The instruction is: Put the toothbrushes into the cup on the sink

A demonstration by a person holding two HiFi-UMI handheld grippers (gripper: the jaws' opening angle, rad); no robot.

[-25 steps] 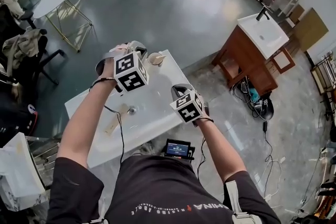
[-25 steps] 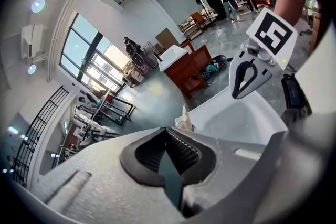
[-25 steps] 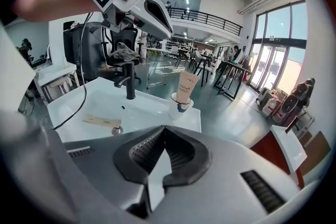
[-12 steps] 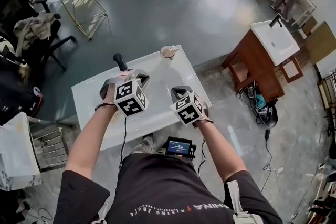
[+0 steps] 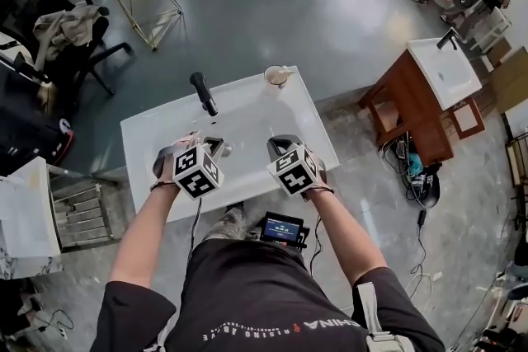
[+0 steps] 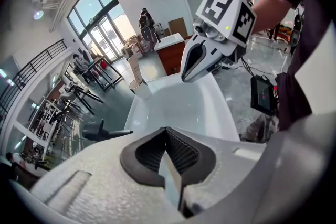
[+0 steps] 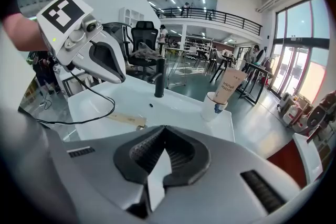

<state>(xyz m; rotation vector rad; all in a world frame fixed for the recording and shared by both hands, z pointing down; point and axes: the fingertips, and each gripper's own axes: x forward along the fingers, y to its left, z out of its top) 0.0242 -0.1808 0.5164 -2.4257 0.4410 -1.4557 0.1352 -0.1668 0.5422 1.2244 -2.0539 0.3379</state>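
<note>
Both finger pairs are shut and empty; unopened, your left gripper [image 6: 168,157] or right gripper [image 7: 160,157] could shove the boxed toothbrush [image 7: 126,120] off-line from the one-o'clock cup [image 7: 212,108].

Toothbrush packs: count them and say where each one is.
2. One toothbrush pack stands leaning in the cup at the sink's far corner; the other lies flat on the sink beside the black cable. More may be hidden from view.
</note>
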